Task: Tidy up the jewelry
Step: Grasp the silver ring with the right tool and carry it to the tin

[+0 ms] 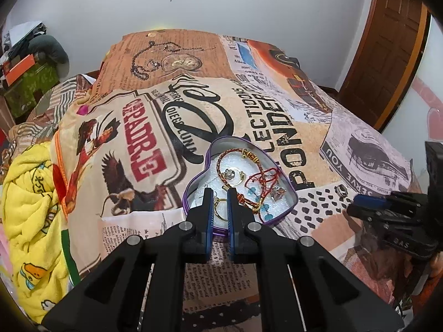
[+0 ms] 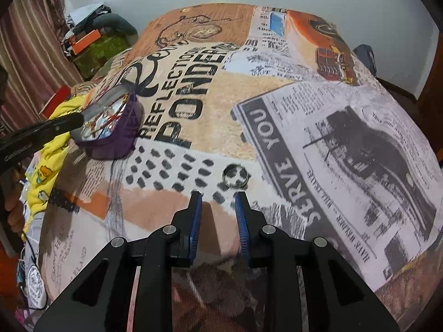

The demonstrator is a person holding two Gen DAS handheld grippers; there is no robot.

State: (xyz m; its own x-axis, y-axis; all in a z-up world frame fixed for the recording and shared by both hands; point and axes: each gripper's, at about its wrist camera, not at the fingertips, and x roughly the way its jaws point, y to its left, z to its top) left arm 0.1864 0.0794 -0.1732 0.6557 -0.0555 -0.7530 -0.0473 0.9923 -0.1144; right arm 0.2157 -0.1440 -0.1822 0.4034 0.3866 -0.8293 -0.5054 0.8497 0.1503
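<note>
A purple heart-shaped tin (image 1: pixel 279 171) sits on the printed bedspread and holds several bracelets, rings and earrings on white foam. My left gripper (image 1: pixel 220 193) is over the tin's near edge, jaws slightly apart, with a gold hoop earring (image 1: pixel 220 207) lying in the tin between the fingers; no grip on it shows. A silver ring (image 2: pixel 234 176) lies on the bedspread just ahead of my right gripper (image 2: pixel 218 197), which is open and empty. The ring also shows in the left wrist view (image 1: pixel 341 190). The tin appears at the left of the right wrist view (image 2: pixel 121 135).
The bed is covered by a printed newspaper-collage bedspread (image 1: pixel 249 105). A yellow blanket (image 1: pixel 30 202) is bunched at the left edge. Boxes and clutter (image 1: pixel 25 74) stand at the far left; a wooden door (image 1: pixel 387 44) is at the right.
</note>
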